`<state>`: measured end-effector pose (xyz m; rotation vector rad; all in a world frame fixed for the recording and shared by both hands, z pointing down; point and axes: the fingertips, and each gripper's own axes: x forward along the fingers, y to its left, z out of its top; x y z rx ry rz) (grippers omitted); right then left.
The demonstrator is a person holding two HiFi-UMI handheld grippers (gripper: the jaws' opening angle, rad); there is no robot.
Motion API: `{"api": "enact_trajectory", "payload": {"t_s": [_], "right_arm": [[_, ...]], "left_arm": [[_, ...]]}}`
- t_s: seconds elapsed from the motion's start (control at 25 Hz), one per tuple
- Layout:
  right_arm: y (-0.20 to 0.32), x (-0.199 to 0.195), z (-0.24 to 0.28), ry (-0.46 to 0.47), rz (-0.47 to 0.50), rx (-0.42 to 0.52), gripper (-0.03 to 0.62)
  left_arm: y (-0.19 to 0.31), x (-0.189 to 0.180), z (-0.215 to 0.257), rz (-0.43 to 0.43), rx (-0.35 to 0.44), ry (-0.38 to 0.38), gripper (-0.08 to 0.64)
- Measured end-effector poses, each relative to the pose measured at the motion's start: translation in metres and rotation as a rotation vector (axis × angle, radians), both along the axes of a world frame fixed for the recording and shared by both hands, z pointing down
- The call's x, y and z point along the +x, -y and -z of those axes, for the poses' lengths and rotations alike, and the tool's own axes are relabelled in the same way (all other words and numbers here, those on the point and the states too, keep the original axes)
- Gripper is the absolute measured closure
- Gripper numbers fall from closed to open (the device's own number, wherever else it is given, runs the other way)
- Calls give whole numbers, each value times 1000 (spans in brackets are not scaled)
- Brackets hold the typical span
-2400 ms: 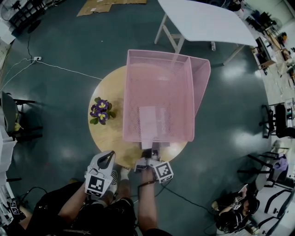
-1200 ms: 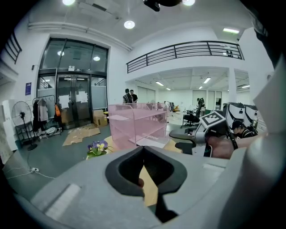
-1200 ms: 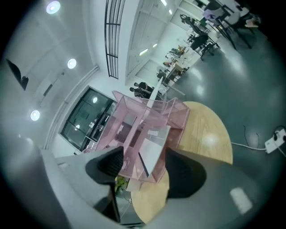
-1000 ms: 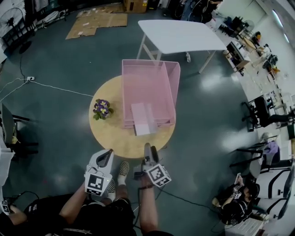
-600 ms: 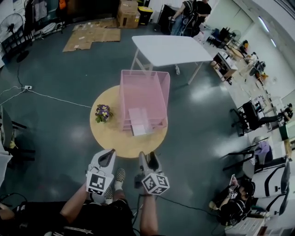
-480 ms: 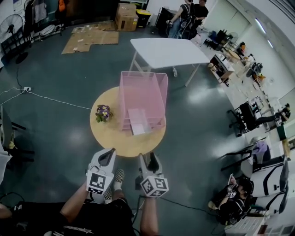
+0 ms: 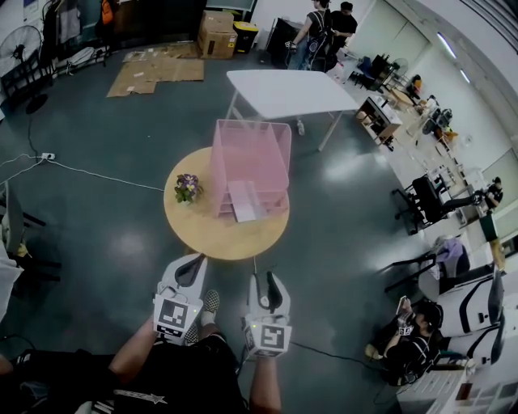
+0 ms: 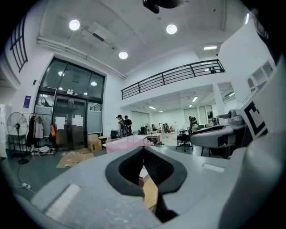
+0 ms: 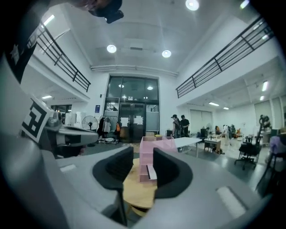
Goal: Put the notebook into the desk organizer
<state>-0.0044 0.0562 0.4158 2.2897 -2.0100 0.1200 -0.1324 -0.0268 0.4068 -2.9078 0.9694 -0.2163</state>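
The pink mesh desk organizer [image 7: 251, 166] stands on the round wooden table [image 7: 218, 230], well beyond both grippers. A white notebook [image 7: 243, 202] lies in its lower tier, with its near end sticking out of the front. My left gripper [image 7: 193, 260] hangs over the floor short of the table, its tips together and nothing in them. To its right, my right gripper [image 7: 267, 280] is open and has just been closing, with nothing between its pads. In the right gripper view the organizer [image 9: 154, 152] and notebook [image 9: 152, 172] show through the gap of that gripper [image 9: 143, 157]. In the left gripper view the left gripper [image 8: 143, 150] shows closed tips.
A small pot of purple flowers [image 7: 188, 187] sits on the table's left side. A white folding table [image 7: 283, 87] stands behind, with cardboard [image 7: 158, 71] and boxes [image 7: 217, 32] further back. People stand at the far wall [image 7: 320, 24]. A cable [image 7: 89, 174] crosses the floor on the left.
Both grippers have drawn back from the table and risen, so the table and organizer look smaller. The right gripper has rolled and its jaws have narrowed. The notebook has stayed in the organizer.
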Motion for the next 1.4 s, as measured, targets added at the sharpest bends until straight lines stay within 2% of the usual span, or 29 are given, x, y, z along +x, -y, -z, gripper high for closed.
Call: {"api": "enact_trajectory", "payload": {"t_s": [0.24,0.44,1.4], "right_arm": [[-36,-20,4,-42,0,-9,499],[-48,-31,9,-62,-9,3,584],[-47,-42,17,-70,0,30,586]], "left_arm": [[-28,-13,11,-7,15,-18,549],[-38,-22,13,1,22,-24,549],[-39,-35,8,9,11,-28,549]]}}
